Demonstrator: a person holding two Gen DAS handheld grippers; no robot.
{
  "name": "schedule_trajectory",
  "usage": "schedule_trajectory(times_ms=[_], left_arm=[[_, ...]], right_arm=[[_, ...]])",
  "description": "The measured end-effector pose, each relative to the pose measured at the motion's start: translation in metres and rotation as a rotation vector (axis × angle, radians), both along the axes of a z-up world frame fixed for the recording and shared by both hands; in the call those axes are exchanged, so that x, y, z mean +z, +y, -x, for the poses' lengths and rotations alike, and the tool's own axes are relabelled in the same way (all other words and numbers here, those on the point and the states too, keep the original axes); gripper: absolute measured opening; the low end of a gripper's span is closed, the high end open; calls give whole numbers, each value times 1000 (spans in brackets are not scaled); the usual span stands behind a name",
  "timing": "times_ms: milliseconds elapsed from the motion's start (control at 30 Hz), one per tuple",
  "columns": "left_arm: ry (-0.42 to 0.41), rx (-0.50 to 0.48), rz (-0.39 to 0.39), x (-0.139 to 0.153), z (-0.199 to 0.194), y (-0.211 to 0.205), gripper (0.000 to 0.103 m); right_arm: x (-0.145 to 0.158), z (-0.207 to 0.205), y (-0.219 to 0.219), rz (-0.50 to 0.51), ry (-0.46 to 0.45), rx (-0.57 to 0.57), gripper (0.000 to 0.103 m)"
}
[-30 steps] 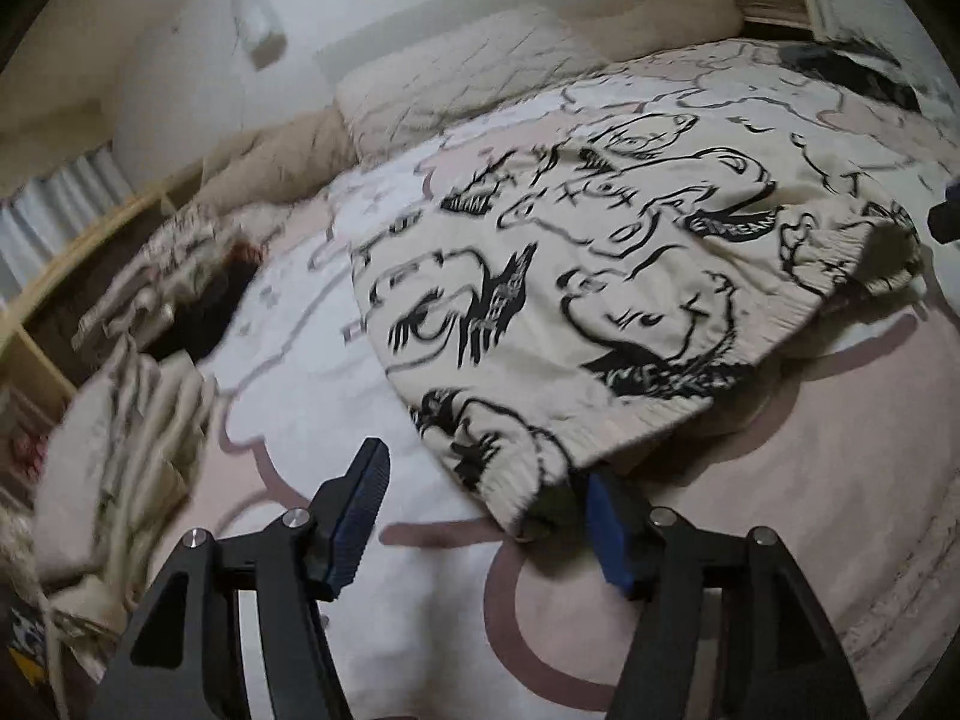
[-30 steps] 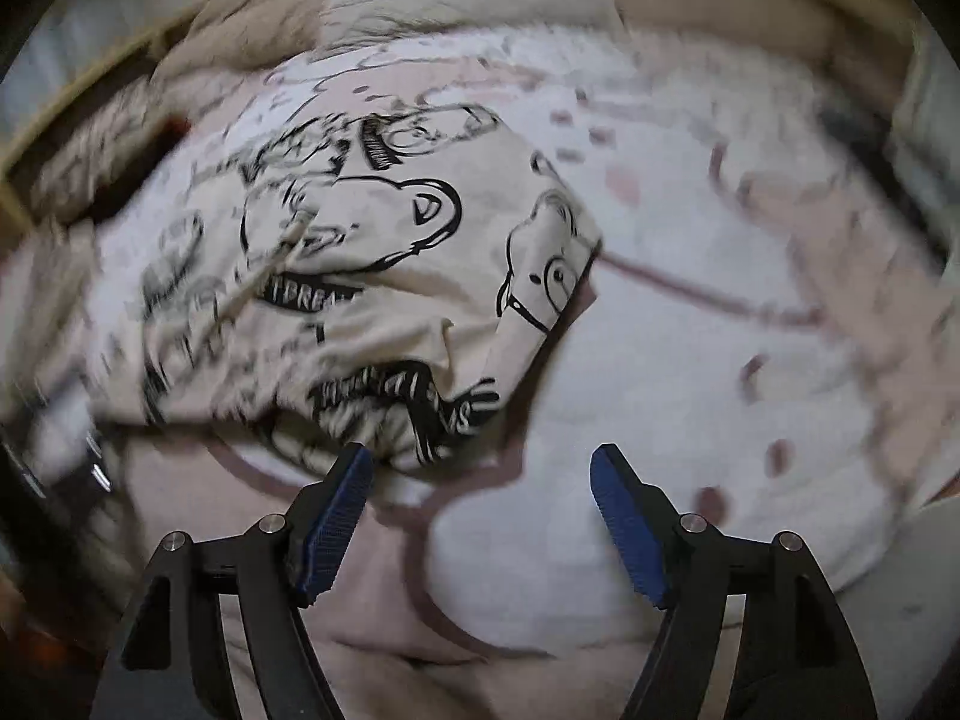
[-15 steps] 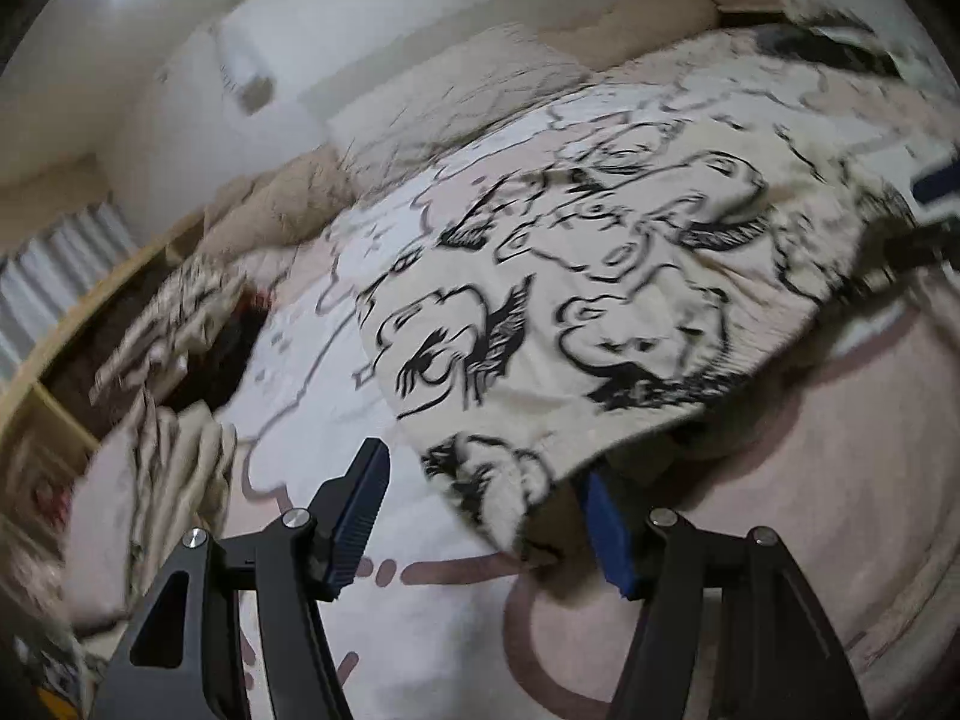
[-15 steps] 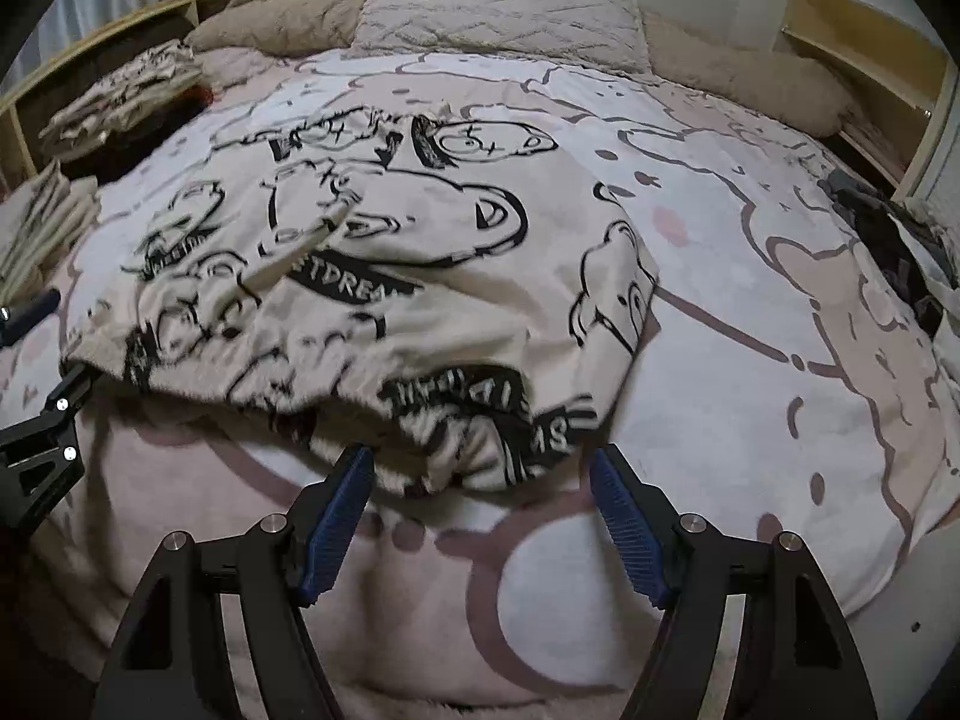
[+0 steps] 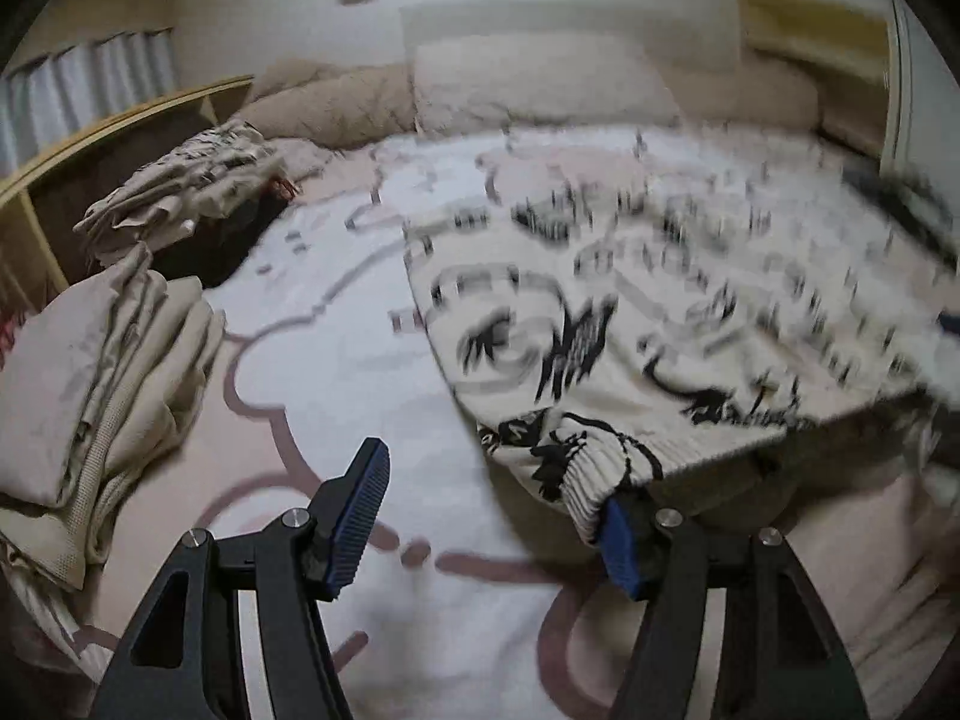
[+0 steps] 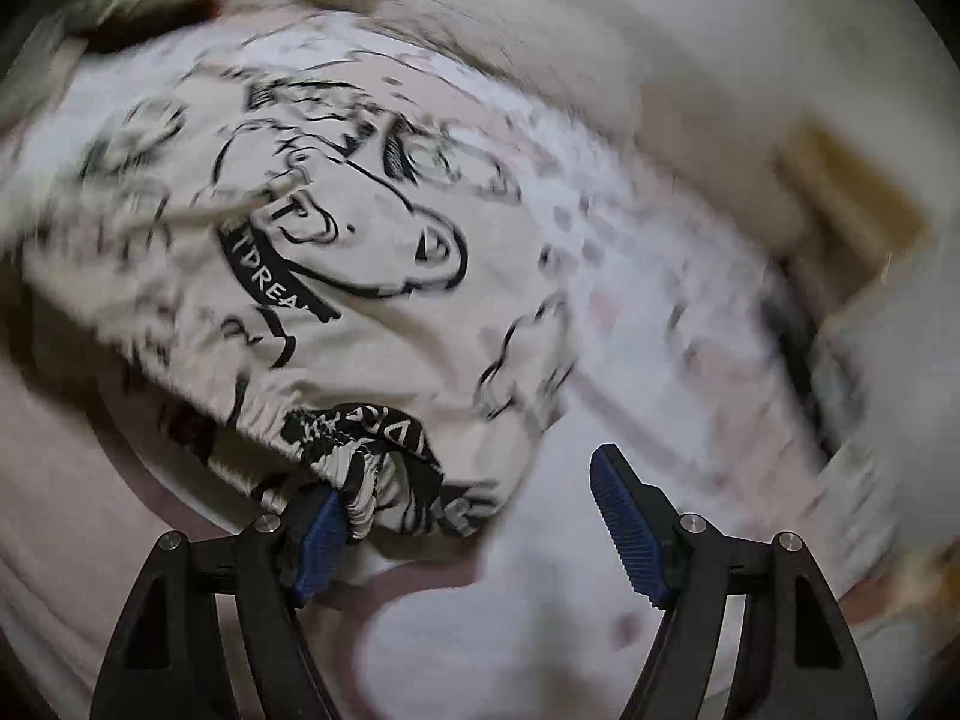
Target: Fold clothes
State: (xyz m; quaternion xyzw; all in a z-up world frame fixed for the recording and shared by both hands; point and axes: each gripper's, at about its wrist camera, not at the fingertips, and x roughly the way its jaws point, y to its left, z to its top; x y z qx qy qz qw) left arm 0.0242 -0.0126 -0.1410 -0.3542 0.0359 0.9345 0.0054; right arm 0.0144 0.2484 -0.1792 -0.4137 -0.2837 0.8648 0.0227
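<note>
While two stacks of folded clothes already sit at the left side of the bed, one near stack and one farther stack by the shelf, the cream sweatshirt with black cartoon prints lies spread on the pink-and-white cover, not yet folded as far as the blurred views show. Its ribbed hem faces the person, and a corner of that hem drapes over one finger of each tool.

The left tool has its jaws apart and opening; the hem corner rests on the inner finger only, with nothing pinched between the pads. The right tool also stands wide apart, the bunched hem hooked over its left finger and the other finger clear of the cloth.

By my reading, the job is partly done: earlier garments look finished, and this one is at its very start. What remains is to get a real hold of both hem corners, bring the hem over toward the far end near the pillows, fold again to a compact shape, and add it to a stack.
</note>
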Motion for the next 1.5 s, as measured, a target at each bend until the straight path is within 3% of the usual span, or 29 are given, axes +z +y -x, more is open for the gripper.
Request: schedule_trajectory(times_ms=[67,200,333,433,533,633,733,867,933,1033,1100,1167,1267,1333,1400,1500], left_arm=[[104,13,-66,42,1,-7,65],[332,23,-171,132,5,-20,65],[560,18,-268,233,5,-33,65],[597,-26,-417,290,2,-50,65],[650,-51,-434,333,-9,-61,66],[608,-84,-496,357,-5,-74,71],[531,-75,-467,356,22,-73,73],[432,-22,-393,333,77,-53,73],[412,14,-369,324,104,-42,73],[435,50,-376,328,142,-35,73],[477,56,-379,338,148,-36,73],[527,50,-347,352,148,-34,73],[514,16,-321,348,145,-35,73],[466,-7,-314,326,138,-38,73],[389,-9,-331,284,125,-45,73],[199,61,-444,185,100,-63,73]], right_arm=[[14,-3,-6,-85,44,73,75],[99,8,-3,-90,220,135,86],[223,15,5,14,422,150,91],[298,14,9,69,465,192,94],[357,-4,10,73,531,240,95],[406,-16,13,99,569,279,99],[413,2,13,111,472,311,101],[381,70,-2,50,317,263,101],[370,103,-5,19,294,223,101],[367,159,-1,14,289,140,101],[382,185,3,20,330,95,101],[394,191,6,18,358,111,103],[398,185,8,-5,383,143,103],[391,174,8,-26,375,161,103],[366,159,5,-47,330,181,103],[297,133,-5,-85,199,255,103]])
